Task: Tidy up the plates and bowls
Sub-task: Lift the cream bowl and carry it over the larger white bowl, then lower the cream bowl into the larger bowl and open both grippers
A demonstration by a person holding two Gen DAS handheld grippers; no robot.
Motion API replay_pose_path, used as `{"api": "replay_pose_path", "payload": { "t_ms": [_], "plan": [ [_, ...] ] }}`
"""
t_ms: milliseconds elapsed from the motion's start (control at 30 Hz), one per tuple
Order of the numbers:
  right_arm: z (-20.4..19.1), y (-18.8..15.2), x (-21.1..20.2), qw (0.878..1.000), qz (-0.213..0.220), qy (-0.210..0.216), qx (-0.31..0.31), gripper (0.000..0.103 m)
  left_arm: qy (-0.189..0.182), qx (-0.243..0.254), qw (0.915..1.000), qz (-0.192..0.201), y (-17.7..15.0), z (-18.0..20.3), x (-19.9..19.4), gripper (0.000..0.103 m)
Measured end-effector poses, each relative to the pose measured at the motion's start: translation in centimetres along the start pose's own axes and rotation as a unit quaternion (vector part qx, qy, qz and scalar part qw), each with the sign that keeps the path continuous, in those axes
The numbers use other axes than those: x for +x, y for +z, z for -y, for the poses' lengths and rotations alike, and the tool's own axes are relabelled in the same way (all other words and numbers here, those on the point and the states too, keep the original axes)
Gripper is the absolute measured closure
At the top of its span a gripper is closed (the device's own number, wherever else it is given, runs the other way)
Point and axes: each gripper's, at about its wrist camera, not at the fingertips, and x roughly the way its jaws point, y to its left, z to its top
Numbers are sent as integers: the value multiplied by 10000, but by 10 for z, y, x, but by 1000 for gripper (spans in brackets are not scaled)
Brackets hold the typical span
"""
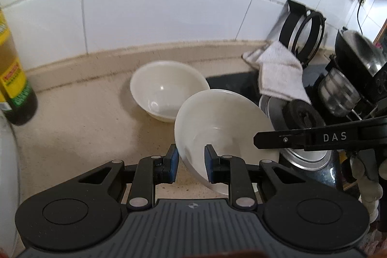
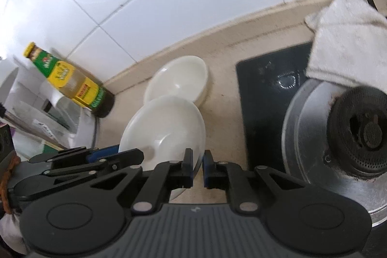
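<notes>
Two white bowls are in view. The far bowl (image 1: 165, 88) rests on the beige counter (image 1: 79, 127) by the wall; it also shows in the right wrist view (image 2: 180, 79). The near bowl (image 1: 225, 127) is tilted and lifted, held by its rim on two sides. My left gripper (image 1: 191, 161) is shut on its near rim, one finger inside, one outside. My right gripper (image 2: 198, 168) is shut on the near bowl (image 2: 164, 127) at the opposite rim. The right gripper's finger (image 1: 285, 138) shows in the left wrist view.
A dark oil bottle with a yellow label (image 1: 14, 79) stands at the left by the tiled wall, also in the right wrist view (image 2: 72, 81). A black stove with a burner (image 2: 362, 134) and steel ring lies to the right, with a white cloth (image 1: 278, 69) over it.
</notes>
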Motion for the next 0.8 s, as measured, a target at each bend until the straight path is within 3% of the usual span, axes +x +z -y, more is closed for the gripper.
{"api": "replay_pose_path", "payload": {
  "t_ms": [433,800],
  "plan": [
    [-59,-15,-15,9968,-87,566,-564,92,425,-226,9979,428,-32,-22,-77,72],
    [-85,-44,-2,9931,-489,696,-813,92,601,-539,9961,367,-67,-36,-97,72]
  ]
}}
